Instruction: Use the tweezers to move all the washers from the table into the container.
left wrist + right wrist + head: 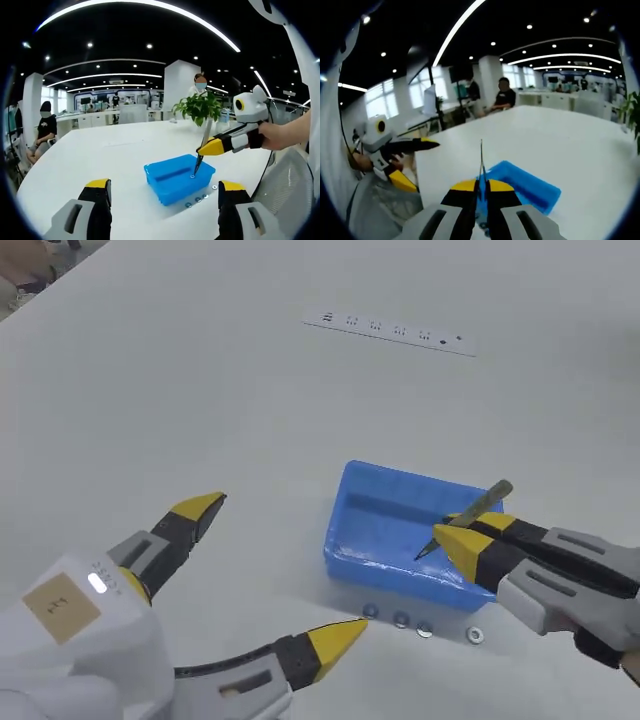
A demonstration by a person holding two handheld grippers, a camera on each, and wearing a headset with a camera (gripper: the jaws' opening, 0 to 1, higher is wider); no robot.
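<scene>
A blue container sits on the white table. Several washers lie in a row on the table along its near side. My right gripper is shut on grey tweezers, whose tips point down inside the container. In the left gripper view a small washer-like ring sits at the tweezers tips; whether it is pinched I cannot tell. My left gripper hovers open to the left of the container, holding nothing. In the right gripper view the tweezers stick out between shut jaws over the container.
A white strip with markings lies far back on the table. Wide bare tabletop surrounds the container. A potted plant stands at the far table edge, a mesh chair is by the right side, and people sit in the background.
</scene>
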